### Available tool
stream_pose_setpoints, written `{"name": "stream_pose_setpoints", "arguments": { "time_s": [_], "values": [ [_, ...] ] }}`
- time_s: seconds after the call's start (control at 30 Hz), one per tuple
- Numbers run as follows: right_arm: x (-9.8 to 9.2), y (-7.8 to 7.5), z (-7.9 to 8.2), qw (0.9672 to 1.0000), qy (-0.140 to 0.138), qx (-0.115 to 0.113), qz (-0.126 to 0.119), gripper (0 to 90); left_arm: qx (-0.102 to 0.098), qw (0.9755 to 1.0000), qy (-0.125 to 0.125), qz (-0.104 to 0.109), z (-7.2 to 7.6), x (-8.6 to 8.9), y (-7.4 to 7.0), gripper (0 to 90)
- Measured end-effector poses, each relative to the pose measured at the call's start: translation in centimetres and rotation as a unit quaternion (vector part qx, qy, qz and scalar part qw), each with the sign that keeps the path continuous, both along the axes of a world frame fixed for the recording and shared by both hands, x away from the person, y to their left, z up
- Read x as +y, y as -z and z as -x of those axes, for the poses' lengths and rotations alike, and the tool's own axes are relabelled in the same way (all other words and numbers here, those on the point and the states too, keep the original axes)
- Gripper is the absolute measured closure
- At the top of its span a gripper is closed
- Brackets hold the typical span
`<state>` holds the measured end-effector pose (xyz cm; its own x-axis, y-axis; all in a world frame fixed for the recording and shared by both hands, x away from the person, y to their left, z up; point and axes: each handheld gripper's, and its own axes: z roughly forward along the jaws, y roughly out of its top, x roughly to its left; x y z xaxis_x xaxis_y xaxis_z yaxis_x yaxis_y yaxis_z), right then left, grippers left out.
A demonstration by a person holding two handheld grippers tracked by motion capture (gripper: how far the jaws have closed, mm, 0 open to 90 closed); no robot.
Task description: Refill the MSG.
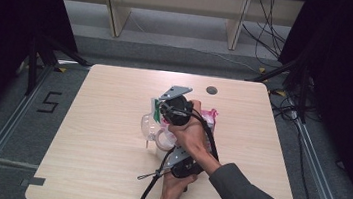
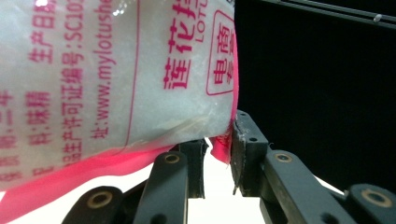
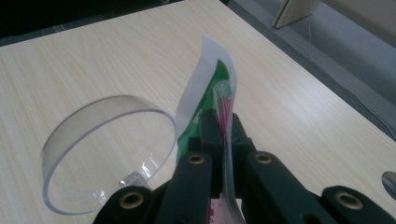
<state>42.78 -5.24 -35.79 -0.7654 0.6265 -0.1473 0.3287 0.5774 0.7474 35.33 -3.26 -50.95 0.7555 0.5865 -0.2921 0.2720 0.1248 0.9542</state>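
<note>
The right gripper (image 3: 223,135) is clamped on the top seal of one white-and-pink packet (image 2: 116,79). The left gripper (image 2: 218,154) pinches the packet's lower pink corner, seemingly firmly. The packet's long axis runs between the two grips. One clear plastic cup (image 3: 107,154) stands just beside the right fingers, on the table (image 1: 106,172).

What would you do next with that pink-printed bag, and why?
Probably tip the bag gently over the clear cup. The left gripper pinches the bag's pink bottom seam, the right gripper is shut on its top edge, and the cup stands right beside it, so pouring looks likely, if the top is already open.
</note>
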Motion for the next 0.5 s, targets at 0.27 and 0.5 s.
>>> {"name": "stream_pose_setpoints", "arguments": {
  "time_s": [0.27,0.5],
  "values": [
    [0.16,-0.06,-0.01,1.0,0.0,-0.003,-0.008,90.0,0.006,0.9998,-0.009,-0.017,0.21,0.31,-0.23,76.2],
    [0.3,-0.03,0.01,1.0,0.0,0.005,-0.006,90.0,-0.006,0.9999,-0.012,-0.007,-0.11,0.14,-0.01,76.2]
  ]
}}
